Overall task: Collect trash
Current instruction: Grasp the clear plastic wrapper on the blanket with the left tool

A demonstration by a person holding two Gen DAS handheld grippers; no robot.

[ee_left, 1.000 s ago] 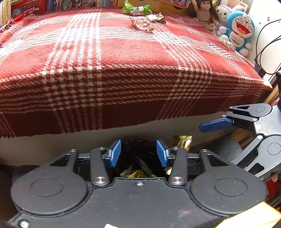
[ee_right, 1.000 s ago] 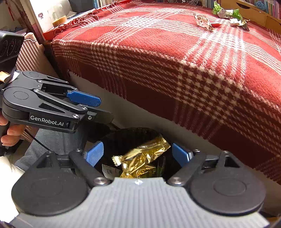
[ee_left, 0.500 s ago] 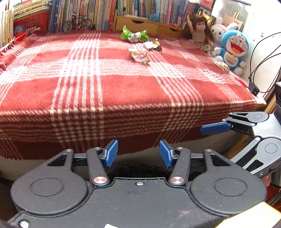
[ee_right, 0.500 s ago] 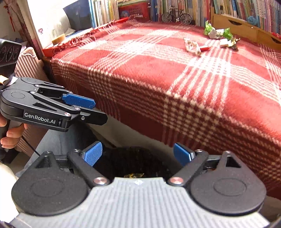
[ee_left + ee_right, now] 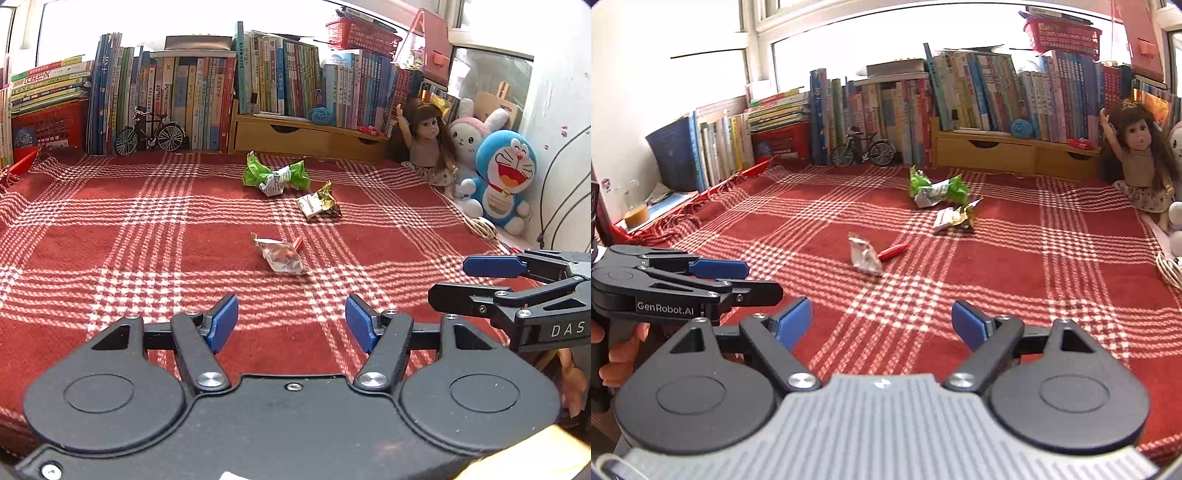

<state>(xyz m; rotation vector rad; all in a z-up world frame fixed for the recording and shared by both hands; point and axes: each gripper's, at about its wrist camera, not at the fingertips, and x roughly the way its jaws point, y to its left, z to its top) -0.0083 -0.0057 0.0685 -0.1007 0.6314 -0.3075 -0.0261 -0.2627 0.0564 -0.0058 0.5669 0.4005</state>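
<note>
Both tongs have been lifted off the black bin beside the bed, now out of view, and swung up over the bed's near edge. The gold wrapper seen over the bin a second ago is gone from view, so one drop looks done.

Left tongs: empty, jaws opening, about half spread. Right tongs: empty, wide but closing slightly.

Trash left on the red plaid blanket, left to right: clear crumpled wrapper mid-bed with a red stick touching it, green wrapper near the far edge, gold-and-white wrapper just beside it.

Books are lined along the far edge; doll and blue plush sit at the far right corner.
</note>
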